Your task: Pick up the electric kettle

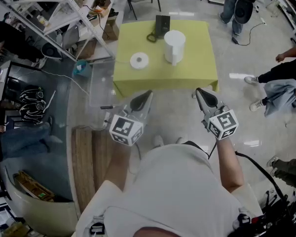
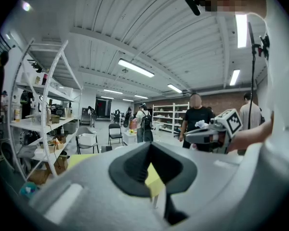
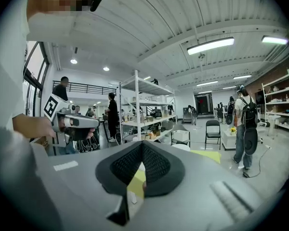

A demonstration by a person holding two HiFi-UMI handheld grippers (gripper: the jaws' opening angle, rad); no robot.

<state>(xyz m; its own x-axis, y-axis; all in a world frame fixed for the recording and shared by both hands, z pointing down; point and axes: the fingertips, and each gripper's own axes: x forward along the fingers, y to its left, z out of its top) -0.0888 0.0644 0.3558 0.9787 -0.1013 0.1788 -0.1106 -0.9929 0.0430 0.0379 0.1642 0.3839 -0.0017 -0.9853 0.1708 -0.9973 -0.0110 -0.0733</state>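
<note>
Two grippers are held side by side above the floor, short of a yellow-green table and well apart from everything on it. The left gripper is seen with its fingers brought together at the tips, nothing being clamped between them. The right gripper is likewise seen with its fingers pressed together and empty. Both are pointed toward the table.

The white electric kettle is stood upright on the table, right of centre, untouched. A white ring-shaped item is laid flat to the kettle's left, apart from it. A black device with a dark cord is placed near the table's far edge, just behind the kettle. A white shelving rack is seen to the left of the table.
</note>
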